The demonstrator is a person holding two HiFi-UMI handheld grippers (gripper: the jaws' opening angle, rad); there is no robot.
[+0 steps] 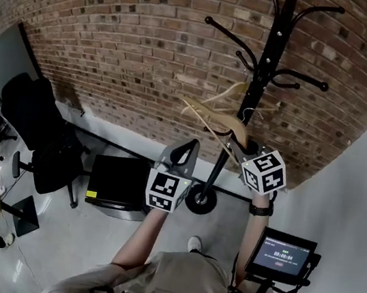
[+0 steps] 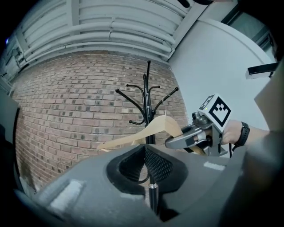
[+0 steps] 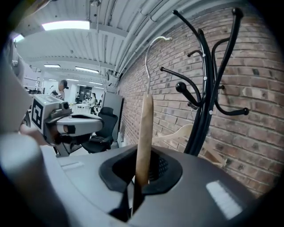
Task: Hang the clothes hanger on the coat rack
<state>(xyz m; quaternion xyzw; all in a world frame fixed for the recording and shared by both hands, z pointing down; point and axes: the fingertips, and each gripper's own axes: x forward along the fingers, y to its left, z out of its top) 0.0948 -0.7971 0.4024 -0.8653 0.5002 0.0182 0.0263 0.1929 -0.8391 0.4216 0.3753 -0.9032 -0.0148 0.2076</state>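
Clothes hanger (image 3: pixel 144 133) is pinched in my right tongs (image 3: pixel 141 177). The jaws are clamped on its pale wooden body, which stands upright and edge-on to that camera. Its thin metal hook (image 3: pixel 153 44) curves over at the top, free in the air and just left of the coat rack (image 3: pixel 206 102), on no peg. From the head view the hanger's smooth, gently arched wood crosses in front of the rack's pole, and I cannot tell whether they touch.

My left tongs (image 2: pixel 144 164) are pressed together with nothing between them, held level beside the right ones and a little lower in the head view. The mesh texture of one pad shows inside their dark hollow.

The coat rack is black metal, a slim pole with curved arms ending in round knobs. Its top is cut off in the head view. A second wooden hanger (image 1: pixel 223 93) hangs on it already, partly hidden behind the pole in the right gripper view.

Behind stands a rough red brick wall (image 1: pixel 119 29). A black office chair (image 1: pixel 40 133) and a black box (image 1: pixel 117 181) sit on the pale floor to the left.
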